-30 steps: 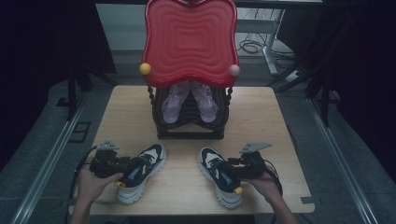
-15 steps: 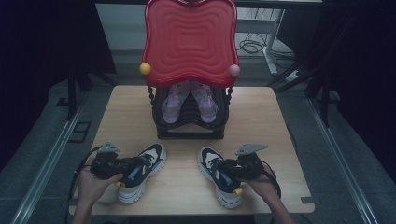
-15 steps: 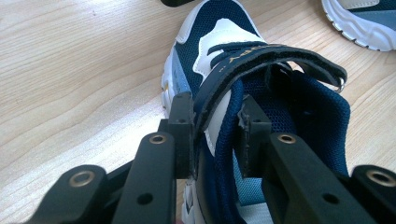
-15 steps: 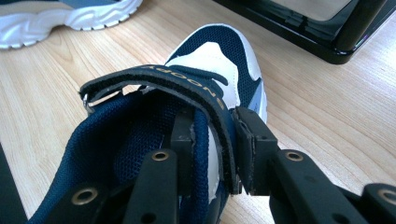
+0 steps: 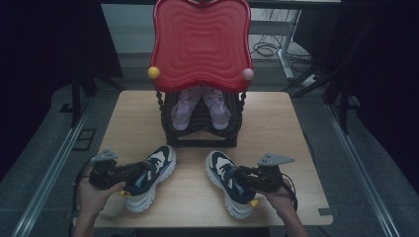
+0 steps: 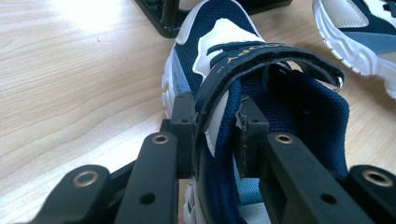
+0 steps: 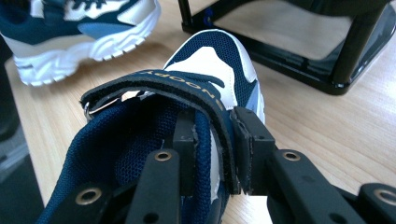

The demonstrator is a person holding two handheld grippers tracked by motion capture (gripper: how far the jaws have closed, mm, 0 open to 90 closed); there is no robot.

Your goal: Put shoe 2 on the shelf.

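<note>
Your left gripper (image 6: 212, 135) has just been closing; its jaws now pinch the side wall and strap of the left sneaker (image 5: 148, 177), which sits on the table (image 5: 291, 123) front left. Your right gripper (image 7: 215, 144) has also just closed in, and clamps the strap side of the right sneaker (image 5: 228, 181), front right. Both heels are cut off in the gripper views. The pink shoes (image 5: 200, 106) in the black rack (image 5: 200, 133) are partly hidden under the red lid (image 5: 200, 42), probably a pair.

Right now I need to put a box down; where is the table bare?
Bare wood lies left and right of the black rack. The near strip is crowded: two sneakers, each gripped at its side wall by a gripper.
</note>
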